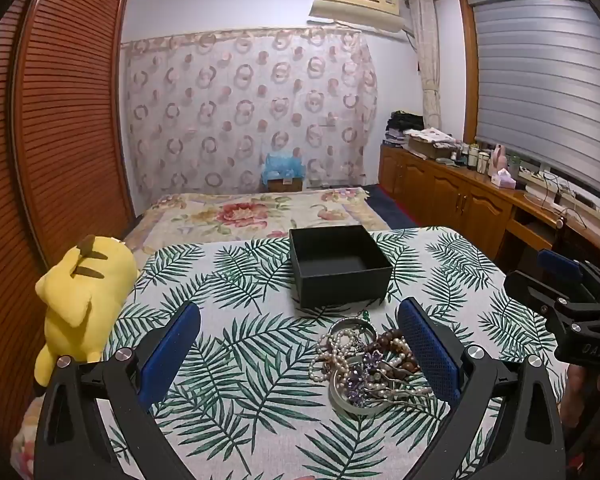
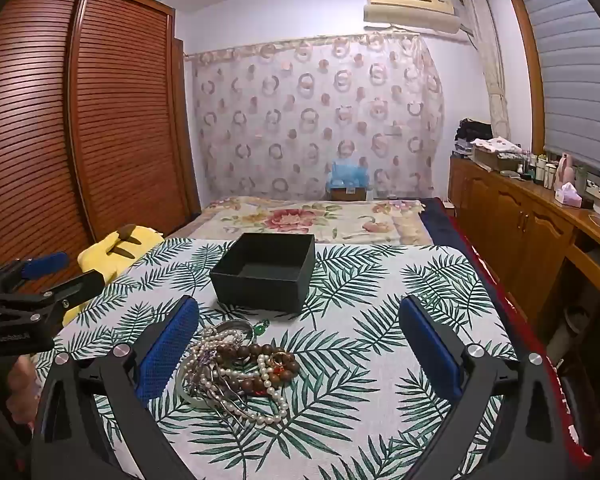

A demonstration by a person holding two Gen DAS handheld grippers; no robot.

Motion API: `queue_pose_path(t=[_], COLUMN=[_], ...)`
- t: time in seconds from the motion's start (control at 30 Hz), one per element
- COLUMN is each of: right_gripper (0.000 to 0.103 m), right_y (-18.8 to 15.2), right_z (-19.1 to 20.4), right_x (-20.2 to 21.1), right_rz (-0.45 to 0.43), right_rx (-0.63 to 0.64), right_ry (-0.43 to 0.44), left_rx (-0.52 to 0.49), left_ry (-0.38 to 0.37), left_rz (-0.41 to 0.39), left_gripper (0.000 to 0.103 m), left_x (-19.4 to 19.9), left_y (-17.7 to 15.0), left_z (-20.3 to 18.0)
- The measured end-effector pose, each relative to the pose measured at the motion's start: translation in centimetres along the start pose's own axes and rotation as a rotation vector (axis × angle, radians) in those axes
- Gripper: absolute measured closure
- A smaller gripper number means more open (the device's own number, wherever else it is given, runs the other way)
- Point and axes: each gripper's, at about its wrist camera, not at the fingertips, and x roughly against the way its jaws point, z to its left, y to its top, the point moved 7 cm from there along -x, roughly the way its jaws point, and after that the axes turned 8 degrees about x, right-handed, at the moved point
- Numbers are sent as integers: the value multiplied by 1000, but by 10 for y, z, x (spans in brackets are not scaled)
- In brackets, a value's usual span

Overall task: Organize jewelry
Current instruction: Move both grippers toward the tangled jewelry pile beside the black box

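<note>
A tangled pile of jewelry (image 1: 364, 364) lies on the leaf-print tablecloth: pearl strands, brown wooden beads, silver bangles, a purple piece and a small green pendant. It also shows in the right wrist view (image 2: 240, 368). An open, empty black box (image 1: 338, 266) stands just behind the pile, seen too in the right wrist view (image 2: 266, 272). My left gripper (image 1: 300, 344) is open, above the table, with the pile near its right finger. My right gripper (image 2: 300, 340) is open, with the pile near its left finger. Neither gripper holds anything.
A yellow plush toy (image 1: 82, 300) lies at the table's left edge. Behind the table is a bed with a floral cover (image 1: 256, 212). A wooden wardrobe (image 1: 60, 120) stands on the left and a low wooden cabinet (image 1: 452, 184) with bottles on the right.
</note>
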Motion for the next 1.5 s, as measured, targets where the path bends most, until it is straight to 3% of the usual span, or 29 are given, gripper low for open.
queue_pose_path(t=[1.17,1.5], right_gripper=[2,2], right_y=[3,-21], right_z=[8,17], right_x=[3,-18], right_rz=[1,66], right_rx=[1,39], right_ry=[8,50], left_rx=[1,-22], left_ry=[0,-5], left_rz=[8,96], left_gripper=[7,7], left_x=[0,-26], left_y=[-4,-28], left_z=[-1,8])
